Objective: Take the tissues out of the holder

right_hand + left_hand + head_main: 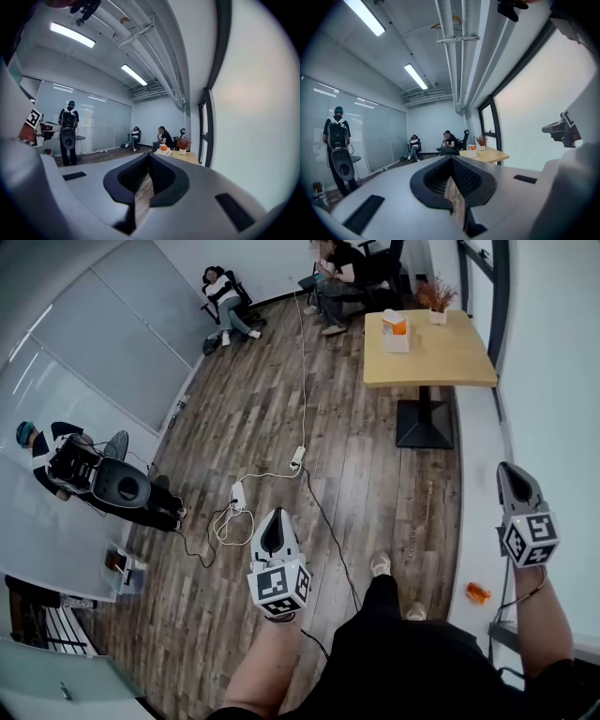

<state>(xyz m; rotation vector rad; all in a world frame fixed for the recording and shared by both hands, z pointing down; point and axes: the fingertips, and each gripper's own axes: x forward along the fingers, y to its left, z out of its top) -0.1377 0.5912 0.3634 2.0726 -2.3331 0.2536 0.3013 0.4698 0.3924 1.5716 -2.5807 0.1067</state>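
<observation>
Though far from holder [396,334], right claw [508,469] closed.

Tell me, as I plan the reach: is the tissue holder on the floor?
No, the holder stands on the table, near the plant.

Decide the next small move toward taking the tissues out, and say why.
Probably step forward toward the table, since the tissue holder on it stands far across the floor from the left gripper and right gripper, whose jaws are together and empty.
</observation>
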